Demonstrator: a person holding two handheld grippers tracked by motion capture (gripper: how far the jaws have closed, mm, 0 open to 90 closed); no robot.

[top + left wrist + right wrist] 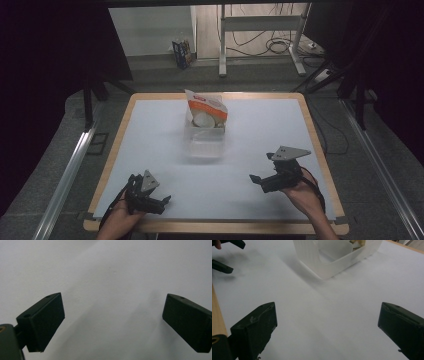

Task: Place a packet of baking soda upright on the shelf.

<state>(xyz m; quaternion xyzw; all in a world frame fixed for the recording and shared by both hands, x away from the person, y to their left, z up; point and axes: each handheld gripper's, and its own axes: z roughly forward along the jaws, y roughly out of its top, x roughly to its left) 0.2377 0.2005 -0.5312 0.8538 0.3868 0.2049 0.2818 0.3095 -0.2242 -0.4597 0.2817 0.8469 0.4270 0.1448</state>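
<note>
Both grippers idle, nothing held.

Left gripper (pixel 159 201): lower left of the high view, low over the worktop (pixel 260 130) near its front edge, held in the person's left hand (pixel 119 219). Jaws spread wide. In the left gripper view its gripper (pixel 113 320) has the two black jaws at the frame's left and right edges, bare white worktop (pixel 112 272) between them.

Right gripper (pixel 259 182): lower right of the high view, in the right hand (pixel 305 192), grey three-cornered plate (pixel 289 152) on top, tips pointing toward frame left. Jaws also wide apart, empty. In the right gripper view the gripper (pixel 327 327) shows white worktop (pixel 352 300) between the jaws; a strip of wooden edge (pixel 217 320) runs along the left of the frame. The other gripper's black jaw tips (pixel 227 255) sit in the upper left corner there.

Objects: a clear plastic container (pixel 204 140) sits at centre of the high view, toward the far half of the worktop, well apart from both grippers. A white pouch with red-orange print (pixel 206 107) stands in its far end, leaning, with something round and white at its front; can't tell what. The right gripper view has the container (pixel 332 257) at top centre, translucent white walls.

Worktop is white with a wooden border (pixel 117 145). Beyond it: floor, cables, a metal stand's legs (pixel 222 45), a small blue box (pixel 181 53).
</note>
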